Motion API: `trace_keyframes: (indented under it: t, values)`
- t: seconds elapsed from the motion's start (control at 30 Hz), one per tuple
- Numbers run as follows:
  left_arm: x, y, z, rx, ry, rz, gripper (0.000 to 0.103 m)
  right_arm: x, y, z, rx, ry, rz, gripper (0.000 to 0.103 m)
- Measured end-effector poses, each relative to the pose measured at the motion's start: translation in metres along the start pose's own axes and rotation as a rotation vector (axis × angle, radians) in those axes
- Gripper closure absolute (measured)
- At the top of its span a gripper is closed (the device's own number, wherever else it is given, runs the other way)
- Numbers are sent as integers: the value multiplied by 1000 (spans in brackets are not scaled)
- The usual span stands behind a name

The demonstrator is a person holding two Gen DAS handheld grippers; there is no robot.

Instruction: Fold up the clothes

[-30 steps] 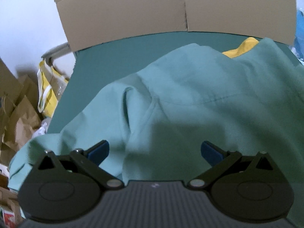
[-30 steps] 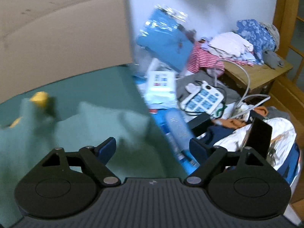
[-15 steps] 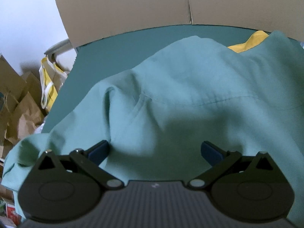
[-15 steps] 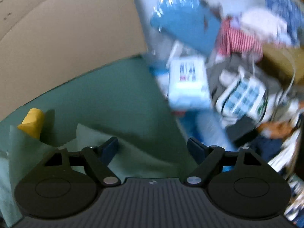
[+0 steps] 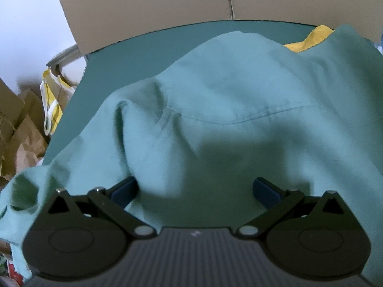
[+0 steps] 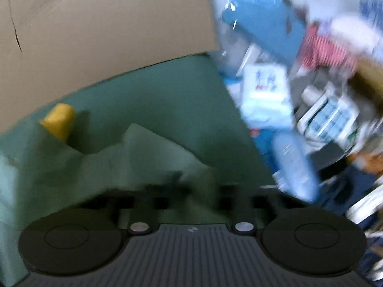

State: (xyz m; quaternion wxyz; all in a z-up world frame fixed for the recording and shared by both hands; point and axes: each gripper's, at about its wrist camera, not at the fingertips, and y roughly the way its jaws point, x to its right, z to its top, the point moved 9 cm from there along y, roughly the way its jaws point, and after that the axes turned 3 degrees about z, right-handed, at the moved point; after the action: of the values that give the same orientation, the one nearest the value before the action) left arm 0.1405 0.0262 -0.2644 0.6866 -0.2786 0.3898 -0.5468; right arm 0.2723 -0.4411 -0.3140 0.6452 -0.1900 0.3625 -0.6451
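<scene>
pale green garment [image 5: 239,124] lies rumpled, spread over the teal surface [image 5: 143,47].

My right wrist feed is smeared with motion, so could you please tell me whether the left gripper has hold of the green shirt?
Observer: No. The left gripper is open, its fingers spread wide over the green shirt, and it grips nothing.
Operator: Thank you. How does the shirt lie on that side?
Observer: It is rumpled, with a raised fold, and its near left part seems to spill past the edge of the table.
Operator: And what stands beside the table there?
Observer: Brown paper bags and a yellow and white bag.
</scene>
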Motion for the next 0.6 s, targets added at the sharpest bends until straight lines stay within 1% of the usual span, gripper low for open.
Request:
trace_keyframes:
  t: [0.07,0.17,0.23,0.3,0.37,0.4,0.43,0.47,0.5,0.57,0.6]
  values:
    - [-3,0,1,5,-1,-4,2,-3,-5,6,25,7,2,95]
    - [-8,-2,6,20,-2,-9,4,-4,-36,23,99,15,26,97]
    - [-9,-4,10,37,-1,-15,4,-2,-65,39,167,45,46,98]
    - [-9,-6,16,55,3,-21,4,3,-102,57,259,83,63,98]
    - [-7,-8,20,76,15,-25,4,12,-148,72,384,87,33,98]
    - [-6,-8,22,83,17,-31,4,17,-173,76,451,68,-8,98]
    - [-4,-7,22,85,20,-38,4,20,-190,77,499,34,-53,98]
    - [-1,-5,21,85,25,-44,4,20,-201,76,521,-24,-98,98]
    - [1,-2,20,79,32,-47,4,17,-197,68,492,-77,-121,97]
    - [5,5,17,68,49,-35,4,9,-178,46,393,-173,-145,88]
    - [6,8,16,66,56,-31,4,5,-163,29,316,-207,-143,88]
